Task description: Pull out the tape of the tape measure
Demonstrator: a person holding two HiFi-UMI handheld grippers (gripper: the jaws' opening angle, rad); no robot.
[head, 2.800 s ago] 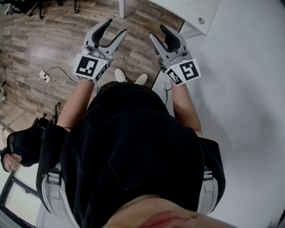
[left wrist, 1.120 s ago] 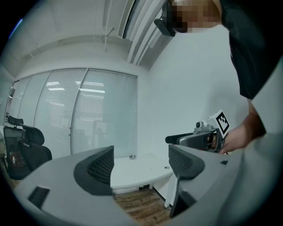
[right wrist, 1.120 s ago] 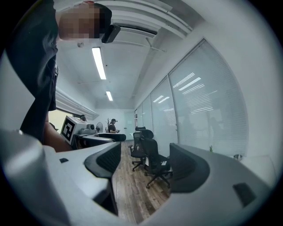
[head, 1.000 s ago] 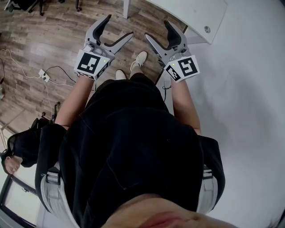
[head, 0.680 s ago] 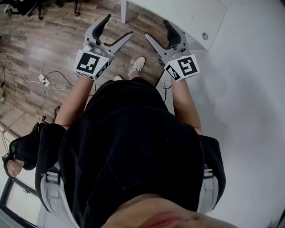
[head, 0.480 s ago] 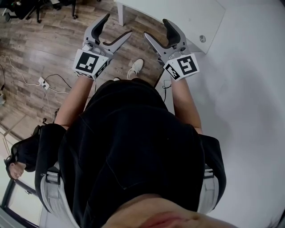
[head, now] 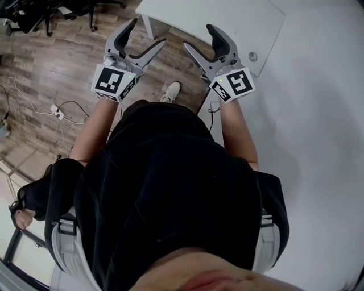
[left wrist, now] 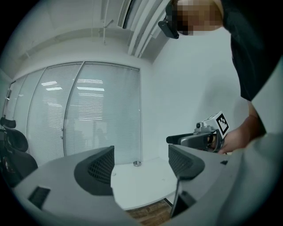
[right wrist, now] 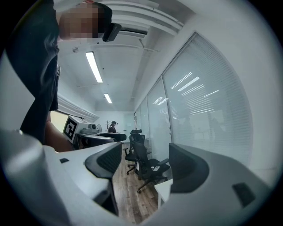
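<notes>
Looking down, I find my own black top (head: 170, 193) filling most of the head view and hiding whatever lies under me. Past it is the wooden floor (head: 57, 57), and to the right a broad white surface that I cannot tell for wall or floor.

The white worktop (head: 227, 17) is cut off by the top edge, so only its near corner and one leg (head: 147, 25) show. Dark office chairs (right wrist: 141, 161) stand on the wood floor beside glass partitions in the right gripper view; in the head view they are clipped at the upper left.

I hold the left tool (head: 147, 33) in the air short of the worktop's near edge. Its jaws stand wide with nothing between them, which the left gripper view (left wrist: 140, 165) confirms. The right tool (head: 198, 37) hangs just beside it, also wide and empty (right wrist: 146, 164). The two are near but apart.

One pale shoe (head: 170, 91) pokes out beneath my arms; the other foot is hidden. A cable and socket strip (head: 56, 108) lie on the floor to the left.

A small round thing (head: 252, 56) sits on the worktop near its right edge, too small to identify. I cannot make out the tape measure in any view.
</notes>
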